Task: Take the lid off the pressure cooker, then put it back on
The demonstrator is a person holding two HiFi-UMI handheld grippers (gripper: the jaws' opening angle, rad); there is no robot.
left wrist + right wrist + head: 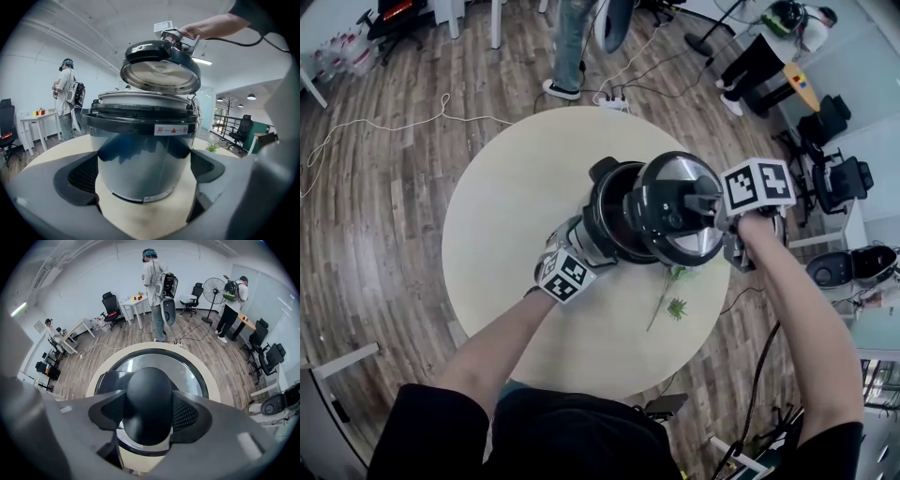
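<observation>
Right gripper fingers clamped on the lid knob; lid hangs tilted, clear above the pressure cooker. Left gripper fingers pinch the cooker body. Hold that brace, level the lid under the fingers, and lower it centred.

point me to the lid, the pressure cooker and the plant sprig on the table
lid (668, 227), head view, on its top face
pressure cooker (140, 164), left gripper view, on its steel side wall
plant sprig (676, 307), head view, on its green leaves
</observation>
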